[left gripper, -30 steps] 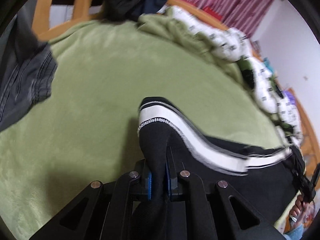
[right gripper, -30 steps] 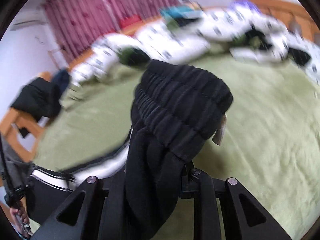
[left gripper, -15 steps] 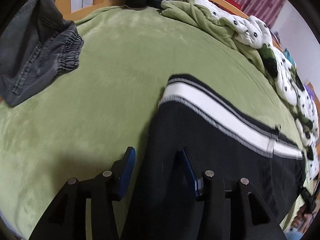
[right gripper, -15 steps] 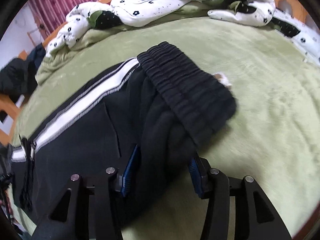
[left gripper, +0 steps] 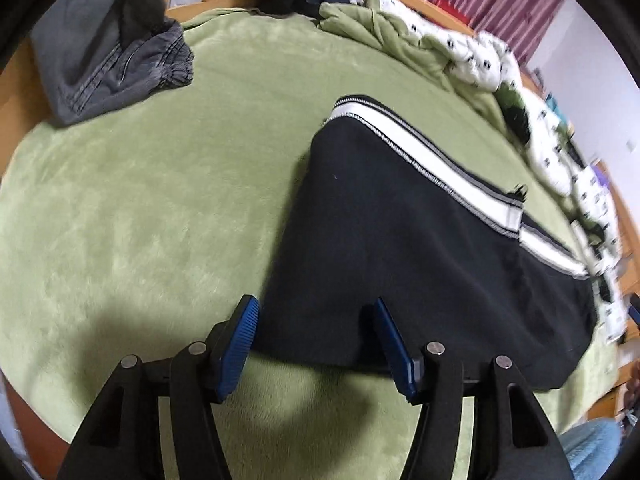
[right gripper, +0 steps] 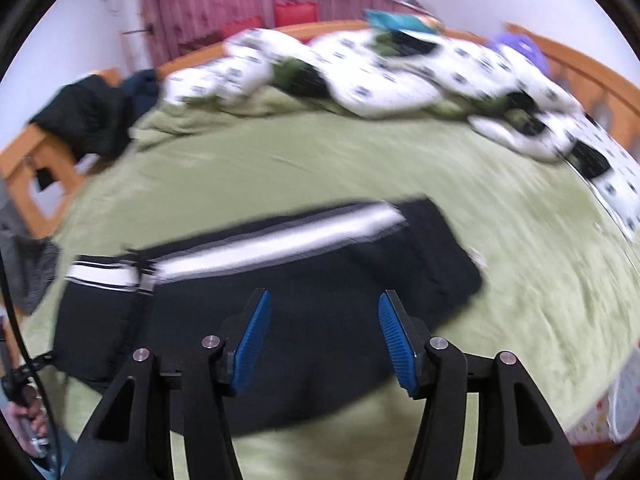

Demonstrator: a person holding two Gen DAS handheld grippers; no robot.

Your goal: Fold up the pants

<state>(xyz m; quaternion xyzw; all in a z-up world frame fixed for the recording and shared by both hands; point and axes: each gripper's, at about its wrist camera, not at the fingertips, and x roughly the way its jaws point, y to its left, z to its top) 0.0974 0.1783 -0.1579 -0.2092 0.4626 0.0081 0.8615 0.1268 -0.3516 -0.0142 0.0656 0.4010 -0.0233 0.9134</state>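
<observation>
Black pants (left gripper: 408, 248) with a white side stripe lie folded lengthwise on the green bedspread (left gripper: 160, 200). My left gripper (left gripper: 314, 334) hangs over their near edge, jaws opening, blue pads apart and pressing on nothing. In the right wrist view the same pants (right gripper: 304, 280) stretch from the cuff at left to the ribbed waistband at right. Above their middle my right gripper (right gripper: 324, 332) hovers, its jaws opening too, with nothing held between the pads.
Grey denim pants (left gripper: 116, 52) lie at the bed's far left corner. A rumpled white patterned quilt (right gripper: 400, 76) runs along the far side. Dark clothes (right gripper: 92, 112) hang on the wooden frame. A person's hand (right gripper: 28, 420) shows at lower left.
Both grippers were shut on the pants a second ago. They have let the cloth down flat on the bed, opened, and drawn back; the right one has risen.
</observation>
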